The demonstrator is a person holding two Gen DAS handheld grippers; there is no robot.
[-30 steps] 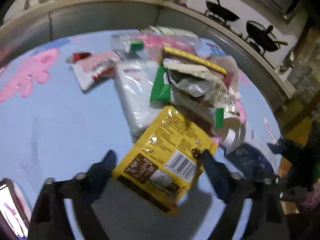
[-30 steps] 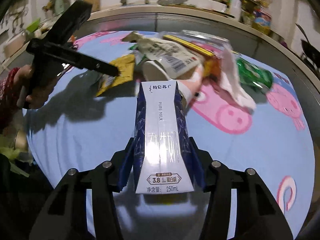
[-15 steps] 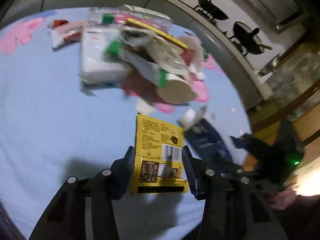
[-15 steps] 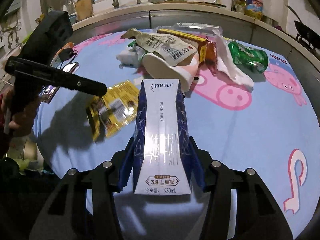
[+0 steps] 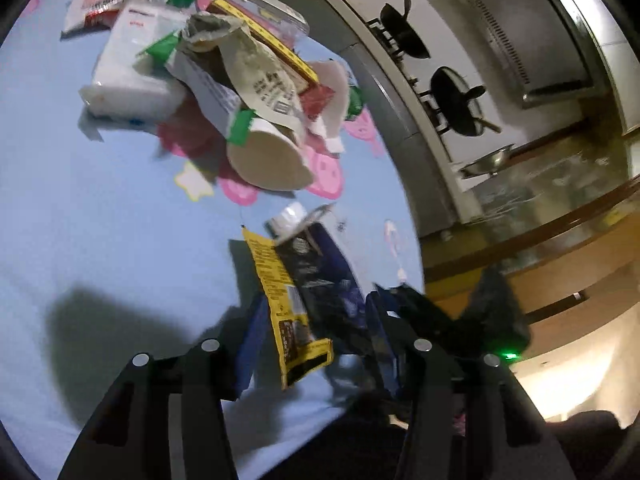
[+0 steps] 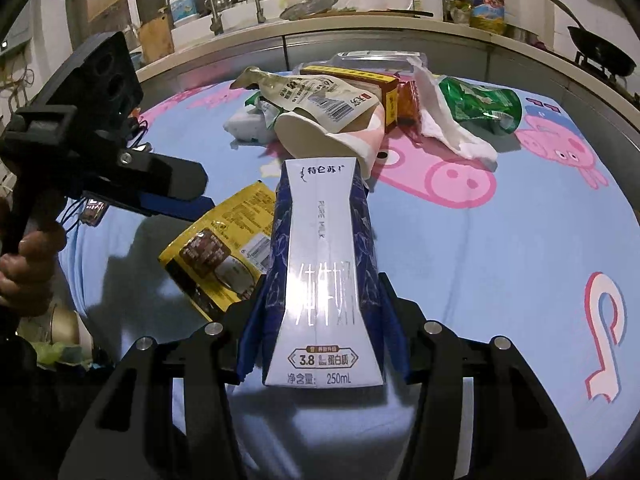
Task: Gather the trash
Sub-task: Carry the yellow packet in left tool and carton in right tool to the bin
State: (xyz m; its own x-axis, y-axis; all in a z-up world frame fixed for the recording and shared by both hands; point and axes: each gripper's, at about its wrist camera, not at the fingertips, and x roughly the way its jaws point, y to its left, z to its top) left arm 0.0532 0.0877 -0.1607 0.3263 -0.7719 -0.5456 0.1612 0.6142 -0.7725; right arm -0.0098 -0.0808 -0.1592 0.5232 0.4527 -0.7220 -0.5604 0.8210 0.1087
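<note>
Blue tablecloth (image 6: 500, 264): right gripper (image 6: 320, 320) clamps "PURE MILK" carton (image 6: 322, 280); left gripper (image 5: 312, 332) clamps yellow packet (image 5: 286, 304).

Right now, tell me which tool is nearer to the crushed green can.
Right. The right tool, gripping the milk carton, faces the heap with the green can at its far right. The left tool, on the yellow packet, sits farther left.
</note>
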